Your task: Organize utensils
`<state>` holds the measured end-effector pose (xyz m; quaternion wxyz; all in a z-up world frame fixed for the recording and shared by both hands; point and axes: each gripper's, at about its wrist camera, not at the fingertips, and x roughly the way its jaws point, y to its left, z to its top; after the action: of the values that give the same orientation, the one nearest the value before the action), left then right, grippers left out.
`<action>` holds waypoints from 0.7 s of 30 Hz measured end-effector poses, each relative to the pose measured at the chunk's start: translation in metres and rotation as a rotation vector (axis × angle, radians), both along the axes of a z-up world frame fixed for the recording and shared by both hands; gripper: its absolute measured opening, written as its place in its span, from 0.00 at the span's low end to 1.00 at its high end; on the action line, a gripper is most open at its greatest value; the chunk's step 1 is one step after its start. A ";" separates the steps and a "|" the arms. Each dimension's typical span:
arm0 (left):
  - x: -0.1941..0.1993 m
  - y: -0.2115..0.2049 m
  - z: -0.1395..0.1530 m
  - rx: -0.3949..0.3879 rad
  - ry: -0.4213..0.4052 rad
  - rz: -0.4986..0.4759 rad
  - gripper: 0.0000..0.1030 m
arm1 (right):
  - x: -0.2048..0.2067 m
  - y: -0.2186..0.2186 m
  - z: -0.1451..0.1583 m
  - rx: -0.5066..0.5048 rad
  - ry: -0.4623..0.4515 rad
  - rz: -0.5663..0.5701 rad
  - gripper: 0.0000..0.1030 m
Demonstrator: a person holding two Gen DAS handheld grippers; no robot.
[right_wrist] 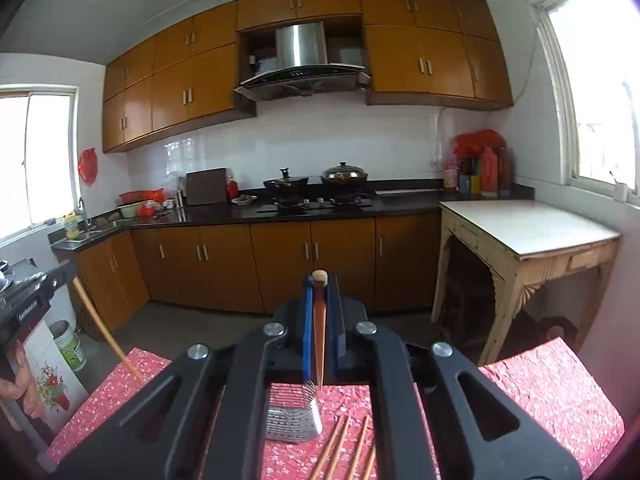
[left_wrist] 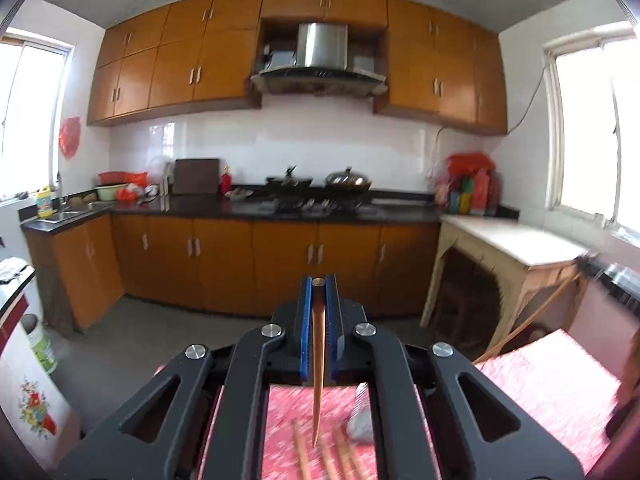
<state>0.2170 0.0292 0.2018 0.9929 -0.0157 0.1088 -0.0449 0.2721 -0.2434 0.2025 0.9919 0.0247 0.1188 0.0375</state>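
Left gripper [left_wrist: 319, 286] clamped on one wooden chopstick [left_wrist: 318, 360], tip hanging down. Right gripper [right_wrist: 319, 280] likewise pinches a chopstick [right_wrist: 319, 344]. Below it: metal utensil holder [right_wrist: 294, 420], loose chopsticks [right_wrist: 344, 448] on red floral tablecloth [right_wrist: 540, 392].

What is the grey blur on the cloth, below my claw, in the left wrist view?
Observer: A slotted metal holder. It is sharp in the right wrist view, with loose chopsticks lying beside it on the red cloth.
Operator: Is the right claw carrying anything?
Observer: Yes. The right claw is shut on one chopstick, whose thin end hangs down toward the holder.
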 end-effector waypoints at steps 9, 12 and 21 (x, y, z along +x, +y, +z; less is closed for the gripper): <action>0.036 -0.052 0.011 -0.037 -0.049 -0.021 0.06 | 0.034 0.030 0.000 0.007 0.053 0.067 0.07; 0.049 -0.059 0.002 -0.048 -0.042 -0.012 0.06 | 0.049 0.032 -0.010 0.014 0.087 0.081 0.07; 0.088 -0.058 -0.039 -0.082 0.016 0.031 0.06 | 0.097 0.037 -0.061 -0.001 0.194 0.090 0.07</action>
<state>0.3052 -0.0292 0.1626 0.9911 -0.0586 0.1147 -0.0337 0.3692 -0.2069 0.1410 0.9731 0.0224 0.2151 0.0796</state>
